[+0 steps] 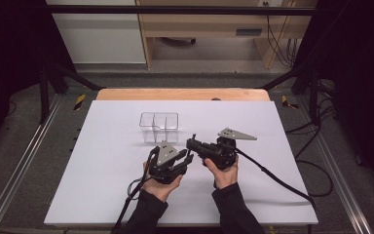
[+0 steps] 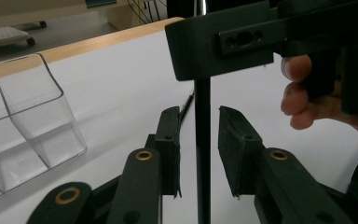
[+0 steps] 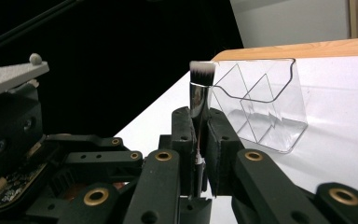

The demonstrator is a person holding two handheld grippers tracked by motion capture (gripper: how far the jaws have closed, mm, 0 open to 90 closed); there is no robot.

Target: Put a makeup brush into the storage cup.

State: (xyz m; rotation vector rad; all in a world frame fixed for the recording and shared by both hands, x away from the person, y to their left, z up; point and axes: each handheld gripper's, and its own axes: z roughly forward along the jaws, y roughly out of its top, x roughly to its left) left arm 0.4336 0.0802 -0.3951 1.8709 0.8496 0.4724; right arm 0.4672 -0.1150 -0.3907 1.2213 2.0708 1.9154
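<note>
A makeup brush point(image 3: 200, 93) with a silver ferrule and white-tipped bristles stands upright in my right gripper point(image 3: 199, 114), which is shut on it just below the ferrule. Its thin black handle point(image 2: 202, 154) runs down between the pads of my left gripper point(image 2: 198, 114). That gripper is open, with a small gap on each side of the handle. In the high view both grippers meet at the table's middle, the left gripper point(image 1: 188, 157) just below the right gripper point(image 1: 192, 142). A clear plastic organizer point(image 1: 159, 125) with compartments stands just beyond them.
The white table sheet point(image 1: 102, 161) has open room to the left, right and front. The organizer point(image 2: 23, 126) is close on the left in the left gripper view. A cable point(image 1: 277, 183) trails right from the right gripper. Dark frame posts and cables flank the table.
</note>
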